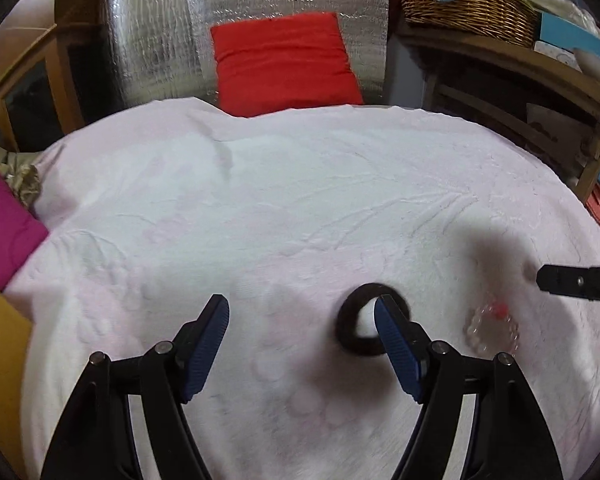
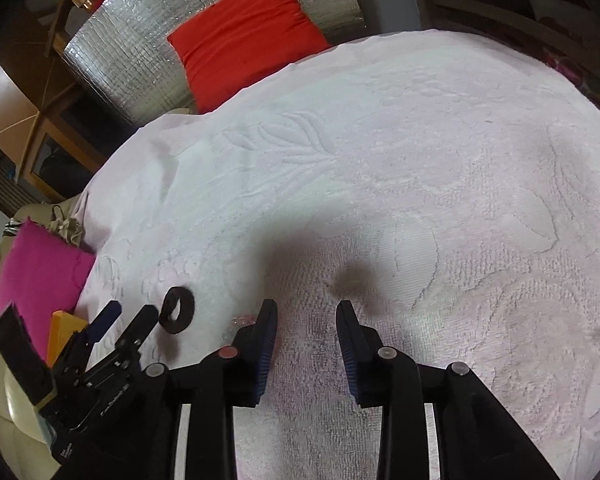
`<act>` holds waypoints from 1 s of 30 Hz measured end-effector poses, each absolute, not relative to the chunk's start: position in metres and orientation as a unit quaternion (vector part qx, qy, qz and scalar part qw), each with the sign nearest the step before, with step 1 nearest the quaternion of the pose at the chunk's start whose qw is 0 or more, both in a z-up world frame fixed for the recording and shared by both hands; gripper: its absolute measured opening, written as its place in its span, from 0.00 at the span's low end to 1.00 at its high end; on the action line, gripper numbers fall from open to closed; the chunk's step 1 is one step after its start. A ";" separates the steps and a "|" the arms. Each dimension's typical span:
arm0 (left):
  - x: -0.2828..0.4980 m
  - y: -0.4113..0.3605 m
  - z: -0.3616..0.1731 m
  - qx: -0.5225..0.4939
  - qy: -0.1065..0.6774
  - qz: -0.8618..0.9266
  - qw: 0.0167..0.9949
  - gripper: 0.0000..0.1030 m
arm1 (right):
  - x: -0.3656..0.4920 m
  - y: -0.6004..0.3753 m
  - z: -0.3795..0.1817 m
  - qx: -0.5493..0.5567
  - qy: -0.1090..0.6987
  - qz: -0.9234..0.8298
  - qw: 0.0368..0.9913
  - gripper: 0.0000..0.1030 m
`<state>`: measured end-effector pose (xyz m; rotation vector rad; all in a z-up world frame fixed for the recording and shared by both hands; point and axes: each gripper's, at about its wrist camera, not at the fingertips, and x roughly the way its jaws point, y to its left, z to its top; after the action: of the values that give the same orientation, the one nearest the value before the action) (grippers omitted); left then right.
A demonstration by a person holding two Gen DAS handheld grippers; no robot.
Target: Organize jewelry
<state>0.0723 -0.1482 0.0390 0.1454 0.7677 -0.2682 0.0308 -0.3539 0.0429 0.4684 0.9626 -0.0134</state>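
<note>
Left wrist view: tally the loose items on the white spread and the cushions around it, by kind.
Black ring-shaped band: 1
Clear beaded bracelet with a red bead: 1
Red cushion: 1
Magenta cushion: 1
Total: 4

Both jewelry pieces lie on the white spread; neither is gripped.

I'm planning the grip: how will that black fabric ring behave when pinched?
The black ring looks fuzzy and soft, so it will likely squash and flop rather than hold shape. It probably weighs little. Lying flat on the towel, it seems unlikely to roll.
</note>
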 end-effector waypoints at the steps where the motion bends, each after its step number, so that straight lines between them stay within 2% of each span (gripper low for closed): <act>1: 0.075 -0.153 0.036 0.067 0.376 -0.136 0.914 0.74 | 0.031 -0.354 0.043 0.222 0.459 -0.010 0.860 0.33; 9: 0.082 -0.176 0.020 0.078 0.404 -0.160 0.897 0.74 | 0.020 -0.356 0.047 0.228 0.460 -0.035 0.857 0.33; 10: 0.081 -0.176 0.021 0.075 0.404 -0.162 0.897 0.69 | 0.020 -0.357 0.047 0.230 0.462 -0.032 0.856 0.33; 11: 0.080 -0.176 0.021 0.070 0.405 -0.168 0.896 0.58 | 0.020 -0.357 0.046 0.232 0.463 -0.029 0.855 0.33; 14: 0.072 -0.179 0.023 0.083 0.397 -0.178 0.896 0.38 | 0.017 -0.359 0.047 0.236 0.464 -0.024 0.854 0.33; 15: 0.069 -0.181 0.024 0.092 0.394 -0.179 0.897 0.35 | 0.014 -0.359 0.048 0.237 0.463 -0.020 0.854 0.33; 16: 0.067 -0.182 0.024 0.096 0.394 -0.182 0.896 0.25 | 0.012 -0.361 0.049 0.238 0.463 -0.018 0.854 0.33; 17: 0.063 -0.184 0.024 0.101 0.394 -0.186 0.894 0.19 | 0.009 -0.362 0.050 0.239 0.462 -0.016 0.854 0.33; 18: 0.061 -0.185 0.024 0.102 0.396 -0.185 0.894 0.17 | 0.006 -0.363 0.051 0.240 0.461 -0.015 0.854 0.33; 30: 0.015 -0.159 0.035 0.088 0.412 -0.163 0.892 0.14 | -0.022 -0.369 0.055 0.249 0.453 -0.007 0.856 0.33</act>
<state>0.0153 -0.1585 0.0354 0.1817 0.8543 -0.3374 -0.0223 -0.3687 0.0549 0.5231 0.9530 -0.0146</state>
